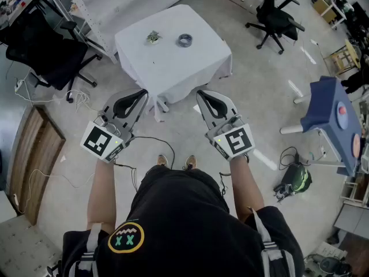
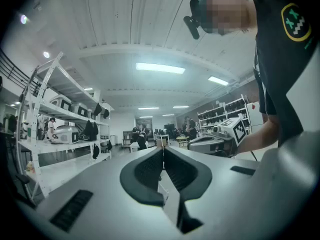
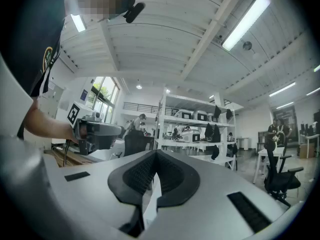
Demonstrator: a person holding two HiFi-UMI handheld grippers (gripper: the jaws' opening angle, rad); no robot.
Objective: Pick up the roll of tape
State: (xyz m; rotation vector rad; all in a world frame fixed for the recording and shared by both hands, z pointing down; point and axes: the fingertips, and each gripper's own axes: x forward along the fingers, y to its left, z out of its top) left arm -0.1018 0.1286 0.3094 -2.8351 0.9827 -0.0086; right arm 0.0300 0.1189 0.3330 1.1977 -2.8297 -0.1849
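Observation:
The roll of tape (image 1: 184, 40), a small dark grey ring, lies flat on a table with a white cloth (image 1: 190, 68) some way ahead of me. Both grippers are held level in front of the person's body, short of the table's near edge and well away from the tape. My left gripper (image 1: 143, 92) (image 2: 163, 148) is shut, its tips meeting with nothing between them. My right gripper (image 1: 199, 93) (image 3: 156, 153) is shut and empty too. Neither gripper view shows the tape; each shows the room and the other gripper beside it.
A small green object (image 1: 153, 37) lies on the cloth left of the tape. Black office chairs (image 1: 275, 19) (image 1: 46, 56) stand at the back right and at the left. A blue stand (image 1: 334, 117) and a green bag (image 1: 295, 180) are at the right, a wooden board (image 1: 34, 154) at the left. Cables trail on the floor.

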